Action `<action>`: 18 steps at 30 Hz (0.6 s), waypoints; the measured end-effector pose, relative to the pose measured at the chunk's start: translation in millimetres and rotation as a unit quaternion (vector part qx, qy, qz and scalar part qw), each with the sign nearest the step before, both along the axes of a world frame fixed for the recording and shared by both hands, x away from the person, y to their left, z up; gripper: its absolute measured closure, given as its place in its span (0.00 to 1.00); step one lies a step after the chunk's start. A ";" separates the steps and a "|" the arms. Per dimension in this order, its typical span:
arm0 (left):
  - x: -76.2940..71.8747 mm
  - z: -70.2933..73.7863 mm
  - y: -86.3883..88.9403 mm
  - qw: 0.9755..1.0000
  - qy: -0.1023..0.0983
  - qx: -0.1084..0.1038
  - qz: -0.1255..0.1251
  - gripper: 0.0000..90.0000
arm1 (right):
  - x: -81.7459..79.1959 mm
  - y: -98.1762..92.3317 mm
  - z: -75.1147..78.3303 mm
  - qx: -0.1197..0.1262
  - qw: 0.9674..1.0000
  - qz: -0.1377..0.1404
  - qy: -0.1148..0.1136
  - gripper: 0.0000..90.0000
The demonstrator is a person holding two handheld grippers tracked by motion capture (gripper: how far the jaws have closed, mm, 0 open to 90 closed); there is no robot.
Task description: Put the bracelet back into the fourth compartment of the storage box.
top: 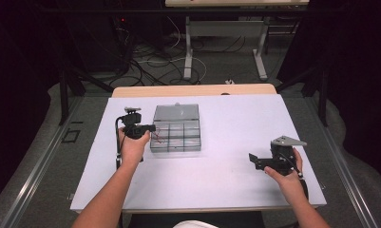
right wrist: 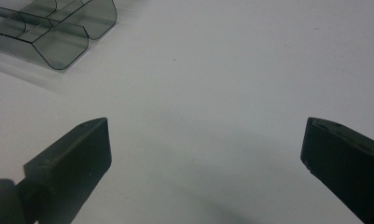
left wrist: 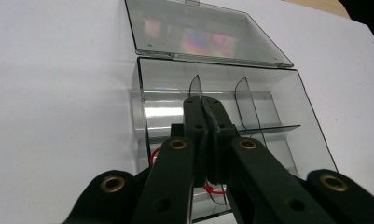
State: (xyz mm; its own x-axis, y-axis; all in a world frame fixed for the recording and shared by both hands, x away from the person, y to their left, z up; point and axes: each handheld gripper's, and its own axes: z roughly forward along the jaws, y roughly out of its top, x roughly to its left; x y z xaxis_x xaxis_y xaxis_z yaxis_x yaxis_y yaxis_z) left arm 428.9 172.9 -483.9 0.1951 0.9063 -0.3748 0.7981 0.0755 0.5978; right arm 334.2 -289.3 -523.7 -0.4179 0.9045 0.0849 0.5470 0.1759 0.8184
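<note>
The clear compartment box lies mid-table, lid hinged open away from the person. Left gripper, jaws pressed together, touches its left edge; right gripper, well right of it, gapes wide.

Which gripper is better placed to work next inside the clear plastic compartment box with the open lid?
Left. The left gripper, jaws shut, is right over the clear plastic compartment box, near a thin red item. The right gripper, jaws open, is far off over bare white table.
</note>
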 end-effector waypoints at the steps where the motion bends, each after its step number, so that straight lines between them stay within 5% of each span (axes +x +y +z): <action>1: 0.4 -1.7 -2.0 1.000 -0.002 -0.007 0.008 1.00 | 0.0 0.0 0.0 0.000 1.000 0.000 0.000 0.01; 18: 3.3 -16.6 -3.8 1.000 0.017 0.008 0.003 1.00 | 0.4 -0.4 -0.4 0.000 1.000 0.001 0.000 0.02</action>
